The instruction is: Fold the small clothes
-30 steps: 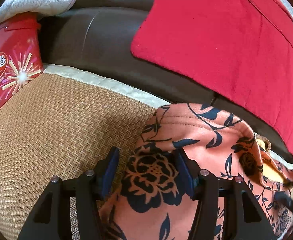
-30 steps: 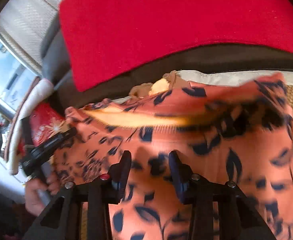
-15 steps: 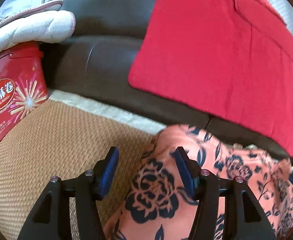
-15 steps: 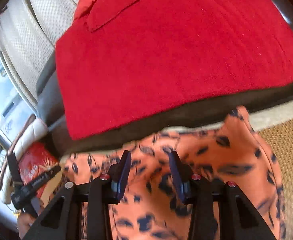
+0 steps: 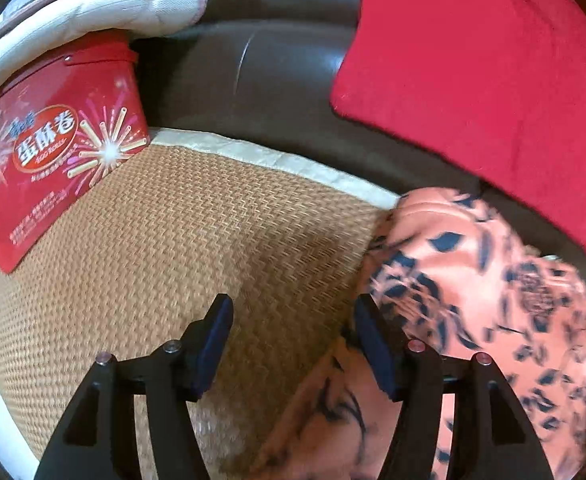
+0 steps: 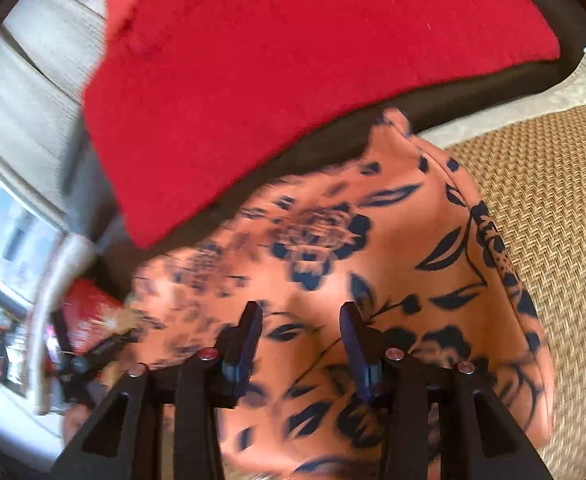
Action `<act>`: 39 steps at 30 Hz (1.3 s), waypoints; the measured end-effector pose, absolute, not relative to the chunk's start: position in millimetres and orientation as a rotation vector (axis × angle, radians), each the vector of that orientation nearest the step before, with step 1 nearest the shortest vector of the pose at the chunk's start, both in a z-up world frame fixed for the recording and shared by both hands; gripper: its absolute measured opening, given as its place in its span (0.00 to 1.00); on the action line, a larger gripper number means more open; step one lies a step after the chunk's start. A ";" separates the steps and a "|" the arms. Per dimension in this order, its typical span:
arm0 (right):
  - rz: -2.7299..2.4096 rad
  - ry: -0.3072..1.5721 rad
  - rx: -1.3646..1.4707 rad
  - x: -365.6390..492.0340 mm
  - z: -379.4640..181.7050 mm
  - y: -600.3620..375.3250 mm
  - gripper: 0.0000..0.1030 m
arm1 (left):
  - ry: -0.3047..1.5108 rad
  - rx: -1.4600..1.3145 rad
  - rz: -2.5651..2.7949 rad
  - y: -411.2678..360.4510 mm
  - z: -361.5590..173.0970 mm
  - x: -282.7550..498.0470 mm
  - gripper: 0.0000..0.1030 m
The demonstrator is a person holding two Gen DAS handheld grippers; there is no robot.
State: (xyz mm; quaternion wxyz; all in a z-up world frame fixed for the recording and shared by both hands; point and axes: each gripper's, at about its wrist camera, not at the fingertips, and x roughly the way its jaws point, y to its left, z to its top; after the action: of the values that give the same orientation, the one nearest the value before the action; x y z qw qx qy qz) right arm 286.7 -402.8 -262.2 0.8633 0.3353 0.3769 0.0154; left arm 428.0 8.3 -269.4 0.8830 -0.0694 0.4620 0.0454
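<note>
An orange garment with a dark blue flower print (image 5: 473,280) lies on the woven mat (image 5: 173,248), against the sofa back. My left gripper (image 5: 293,320) hovers at its left edge with jaws opening. Only bare mat shows between them, and the right finger (image 5: 373,344) stands over the cloth's border. In the right wrist view the garment (image 6: 373,240) spreads out flat under my right gripper (image 6: 301,316). Its jaws are opening above the cloth and the pads press on nothing. The left gripper (image 6: 89,360) shows as a dark blur at the garment's far left.
A red egg-roll tin (image 5: 53,152) stands on the mat at the left, under a white quilted pad (image 5: 93,4). A red cushion cover (image 5: 493,80) hangs over the dark sofa back (image 5: 273,72). The mat (image 6: 553,220) runs on to the right of the garment.
The left gripper has slid left off the garment, so mat now shows between its jaws. Both pairs of jaws stand wider. The right view has rolled, and the garment now lies flat.
</note>
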 end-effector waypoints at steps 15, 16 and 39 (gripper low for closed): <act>-0.008 0.742 1.077 172.7 -281.8 -442.1 0.66 | 1.027 -0.582 0.088 59.6 -290.9 309.2 0.78; -0.015 0.746 1.088 171.8 -285.5 -441.9 0.66 | 1.034 -0.618 0.080 61.1 -294.1 308.3 0.78; -0.230 0.706 1.004 242.6 -305.7 -432.5 0.30 | 0.870 -0.356 -0.022 -21.3 -278.8 363.3 0.21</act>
State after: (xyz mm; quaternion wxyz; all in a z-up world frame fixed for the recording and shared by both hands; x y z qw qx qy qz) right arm 242.6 -432.5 -305.7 0.8114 0.4700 0.3304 -0.1076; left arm 363.3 -21.3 -278.8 0.8915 -0.1715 0.4191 -0.0104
